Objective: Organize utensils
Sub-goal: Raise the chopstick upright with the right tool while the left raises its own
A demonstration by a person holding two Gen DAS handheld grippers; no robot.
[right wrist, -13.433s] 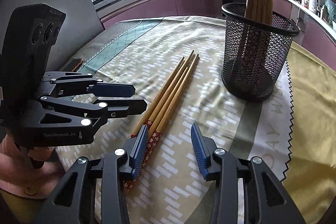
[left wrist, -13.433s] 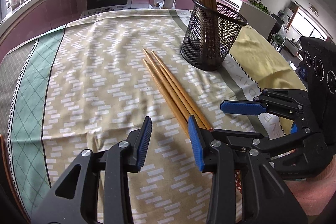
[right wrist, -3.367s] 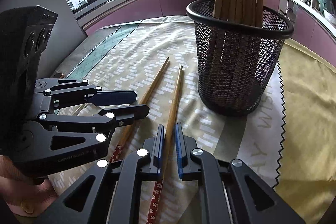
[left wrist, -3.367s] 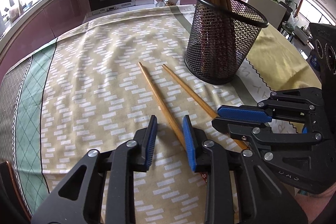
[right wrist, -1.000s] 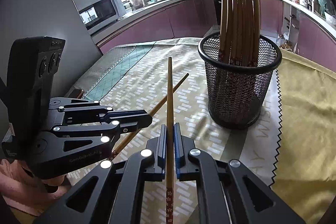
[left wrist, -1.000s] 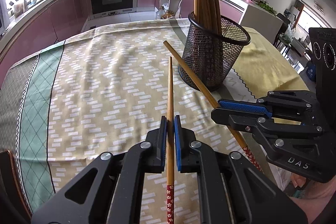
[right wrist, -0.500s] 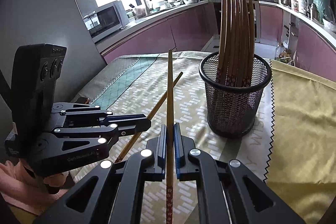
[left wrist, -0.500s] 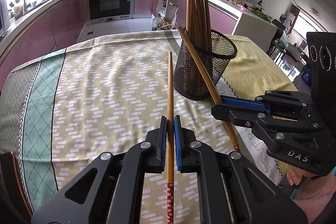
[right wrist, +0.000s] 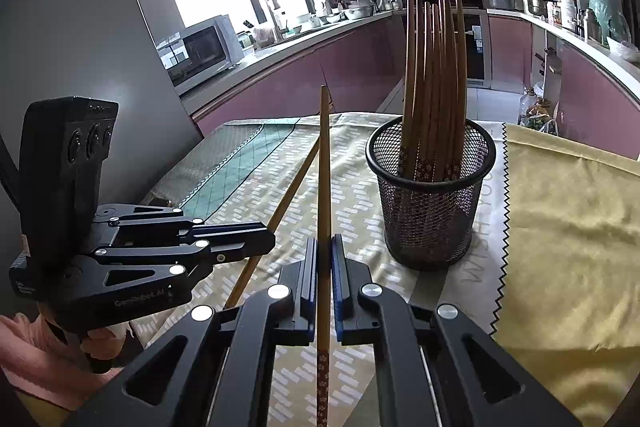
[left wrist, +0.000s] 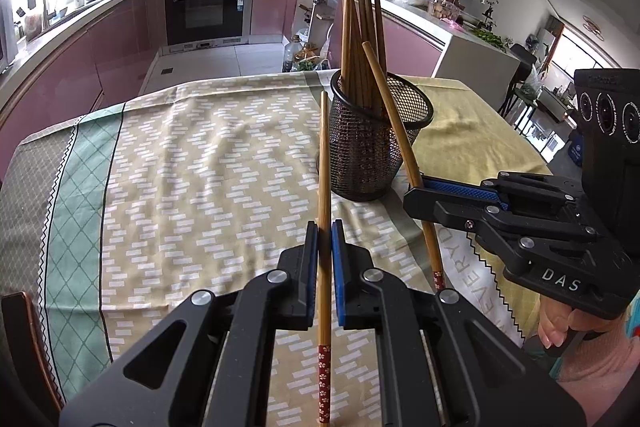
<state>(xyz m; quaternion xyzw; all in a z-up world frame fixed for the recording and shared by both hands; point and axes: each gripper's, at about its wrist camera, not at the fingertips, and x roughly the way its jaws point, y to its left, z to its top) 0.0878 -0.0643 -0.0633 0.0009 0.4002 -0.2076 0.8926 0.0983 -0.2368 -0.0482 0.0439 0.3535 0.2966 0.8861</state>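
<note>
You hold one chopstick in each gripper, both lifted off the table beside the mesh holder.

Your left gripper (left wrist: 324, 239) is clamped on a bamboo chopstick (left wrist: 324, 187), its red flowered end toward you. Your right gripper (right wrist: 324, 255) pinches a second chopstick (right wrist: 323, 179) the same way; from the left view it slants up across the black mesh holder (left wrist: 372, 151), which stands on the patterned tablecloth (left wrist: 200, 155) full of upright chopsticks (right wrist: 434, 83). The right gripper's body reads "DAS"; the left's reads "GenRobot.AI", faintly. Cloth lettering near the holder is only partly legible: "EVERYD".
</note>
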